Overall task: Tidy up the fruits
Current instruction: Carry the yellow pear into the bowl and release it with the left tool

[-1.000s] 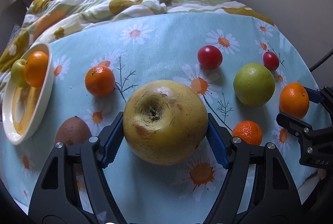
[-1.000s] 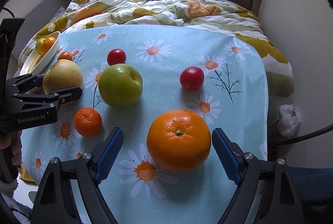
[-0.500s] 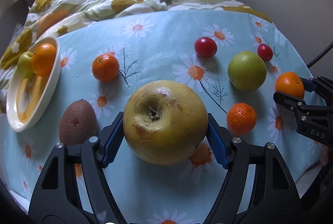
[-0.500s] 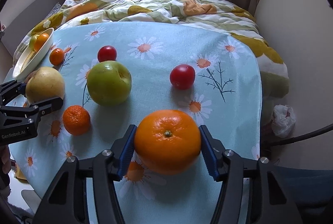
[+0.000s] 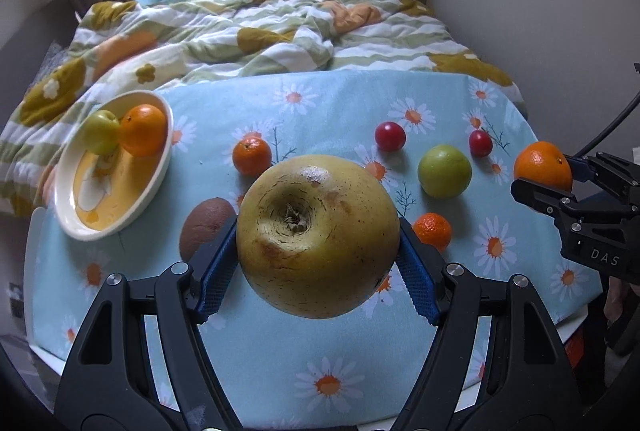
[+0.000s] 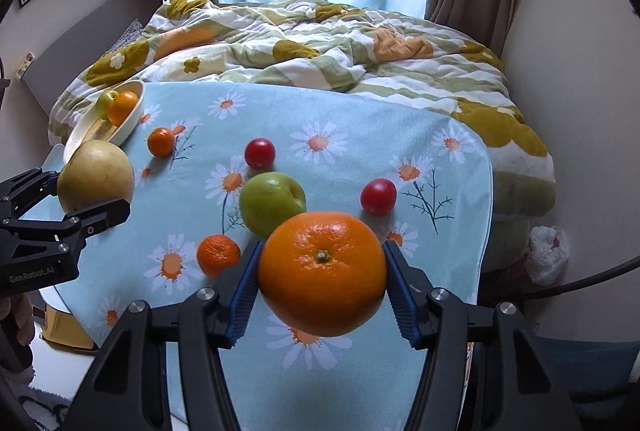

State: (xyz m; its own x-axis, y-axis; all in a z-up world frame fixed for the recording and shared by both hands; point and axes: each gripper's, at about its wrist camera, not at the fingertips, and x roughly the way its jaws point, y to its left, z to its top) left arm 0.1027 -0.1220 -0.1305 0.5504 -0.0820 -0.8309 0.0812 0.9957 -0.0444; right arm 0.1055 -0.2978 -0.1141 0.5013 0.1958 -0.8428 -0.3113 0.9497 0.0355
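My left gripper is shut on a large yellow pear and holds it above the table; it also shows in the right wrist view. My right gripper is shut on a big orange, lifted off the cloth; the orange also shows in the left wrist view. A white and yellow plate at the far left holds a small green apple and an orange.
On the daisy tablecloth lie a green apple, two red plums, two mandarins and a brown kiwi. A bed with a rumpled quilt lies behind. A wall stands at the right.
Both grippers have risen from the table. The right gripper closed on the big orange and lifted it. The left gripper lifted the pear higher.
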